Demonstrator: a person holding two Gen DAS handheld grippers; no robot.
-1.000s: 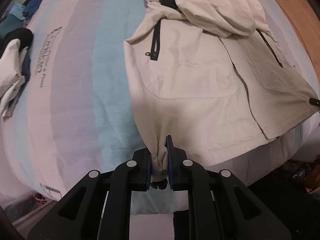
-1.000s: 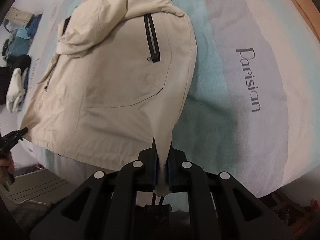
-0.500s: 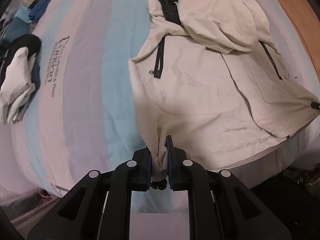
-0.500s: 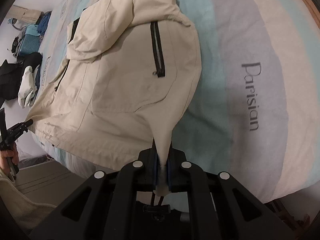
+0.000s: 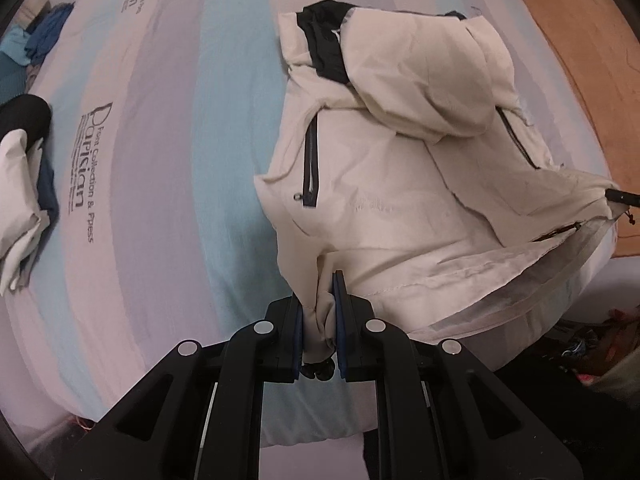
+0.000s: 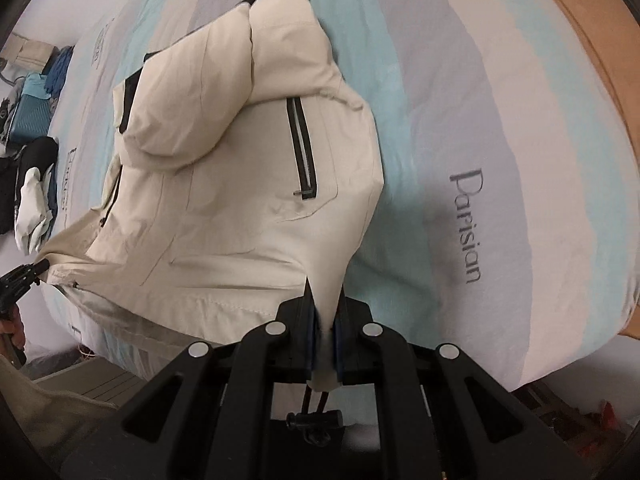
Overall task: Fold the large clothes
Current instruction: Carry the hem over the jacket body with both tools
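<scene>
A beige hooded jacket (image 5: 400,184) with black zips lies front up on the striped bed (image 5: 160,160), its hem raised off the sheet. My left gripper (image 5: 320,320) is shut on one bottom corner of the hem, bunched between the blue pads. My right gripper (image 6: 325,332) is shut on the other bottom corner, with a black cord toggle (image 6: 316,420) hanging below it. The same jacket (image 6: 224,184) fills the right wrist view, hood folded over the chest. The right gripper's tip (image 5: 622,197) shows at the far hem corner in the left wrist view.
A pile of white, black and blue clothes (image 5: 24,184) lies at the bed's left edge. A wooden floor (image 5: 580,40) runs past the far right side. The left gripper (image 6: 20,280) and a hand holding it show at the left edge of the right wrist view.
Both grippers have risen and moved toward the hood, carrying the hem corners. The hem now hangs off the sheet, and more of the bed shows around the jacket.
</scene>
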